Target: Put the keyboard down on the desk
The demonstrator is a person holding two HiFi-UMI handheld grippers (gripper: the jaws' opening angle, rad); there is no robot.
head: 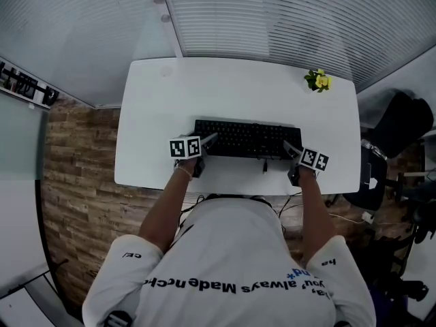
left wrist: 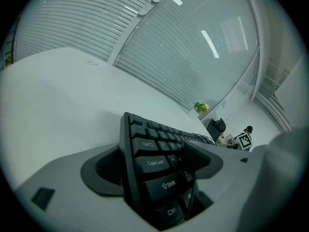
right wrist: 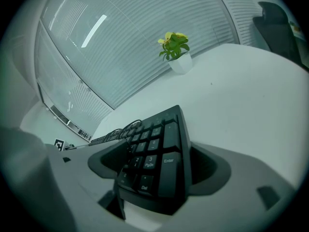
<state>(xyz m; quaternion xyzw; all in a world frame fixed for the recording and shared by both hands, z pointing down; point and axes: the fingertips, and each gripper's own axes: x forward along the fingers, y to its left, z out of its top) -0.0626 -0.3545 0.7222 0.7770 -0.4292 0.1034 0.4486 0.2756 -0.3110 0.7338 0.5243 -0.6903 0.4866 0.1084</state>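
A black keyboard point(head: 248, 139) lies flat on the white desk point(head: 157, 101), near its front edge. My left gripper point(head: 208, 142) is at the keyboard's left end and my right gripper point(head: 291, 148) at its right end. In the left gripper view the Caps Lock and Shift end of the keyboard point(left wrist: 145, 144) sits between the jaws of the left gripper point(left wrist: 154, 166), with a gap showing beside it. In the right gripper view the number-pad end point(right wrist: 164, 149) sits between the jaws of the right gripper point(right wrist: 157, 166), which also stand apart from it. Both grippers are open.
A small potted plant point(head: 318, 80) with a yellow flower stands at the desk's back right corner. A dark office chair point(head: 402, 128) is to the right of the desk. The keyboard's cable point(head: 264, 165) runs off the front edge. Slatted blinds are behind the desk.
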